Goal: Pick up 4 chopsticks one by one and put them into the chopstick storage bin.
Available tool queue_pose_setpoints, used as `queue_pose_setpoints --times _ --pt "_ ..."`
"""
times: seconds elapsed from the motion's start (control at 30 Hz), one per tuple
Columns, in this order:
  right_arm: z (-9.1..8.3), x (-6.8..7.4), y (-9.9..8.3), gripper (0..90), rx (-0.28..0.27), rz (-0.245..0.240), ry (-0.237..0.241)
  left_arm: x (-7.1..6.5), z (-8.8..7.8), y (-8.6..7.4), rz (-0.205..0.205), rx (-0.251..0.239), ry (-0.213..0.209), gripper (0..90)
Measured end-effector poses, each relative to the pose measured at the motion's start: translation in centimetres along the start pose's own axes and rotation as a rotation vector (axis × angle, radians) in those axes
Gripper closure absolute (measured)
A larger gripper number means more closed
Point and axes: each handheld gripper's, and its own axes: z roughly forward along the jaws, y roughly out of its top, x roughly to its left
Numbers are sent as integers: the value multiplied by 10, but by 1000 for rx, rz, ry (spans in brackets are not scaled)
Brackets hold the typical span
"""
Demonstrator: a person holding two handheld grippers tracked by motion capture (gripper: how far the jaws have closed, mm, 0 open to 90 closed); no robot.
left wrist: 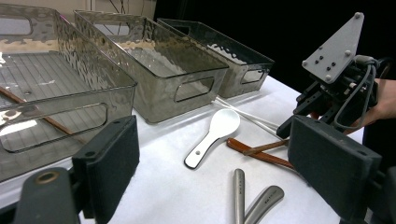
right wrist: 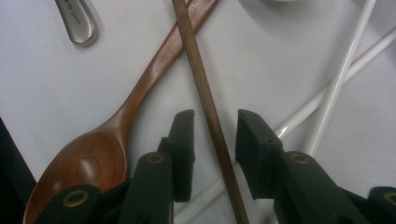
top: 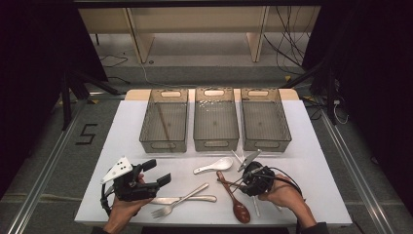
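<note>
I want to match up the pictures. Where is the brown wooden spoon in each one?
High view: the wooden spoon lies at bottom centre-right, bowl toward the table's near edge.
Left gripper view: its handle shows at lower right, past the white spoon.
Right gripper view: it runs from bottom left, bowl first, up to top centre.
Shared landmark: the brown chopstick crossing its handle.

Three bins far, cutlery near

My right gripper (right wrist: 212, 149) straddles a chopstick (right wrist: 201, 79) crossing the wooden spoon (right wrist: 116, 140); three bins (top: 215, 122) stand behind on the bench (top: 311, 161).
</note>
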Motion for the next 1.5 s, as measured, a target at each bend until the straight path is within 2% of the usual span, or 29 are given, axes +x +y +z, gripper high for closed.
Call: queue_pose_setpoints --times 0.23,0.47,0.57,0.7,0.87,1.0,1.27,1.5 --pt "6 4 1 744 46 -40 -33 0 0 0 0 0 -1 163" --pt "7 5 2 832 53 -60 -32 0 0 0 1 1 -1 162" --pt "7 5 2 837 55 -84 -37 0 0 0 1 0 -1 163" --pt "6 5 3 842 51 -91 -44 0 0 0 1 1 -1 162" --pt "-5 6 6 844 17 -79 -44 0 0 0 0 1 -1 162" --pt "-14 4 9 846 -33 -66 -36 0 0 0 2 1 1 162" --pt "-32 3 24 847 -114 -48 -29 0 0 0 2 1 1 162" --pt "-43 -7 38 848 -179 -14 -21 1 0 0 0 -2 3 163"
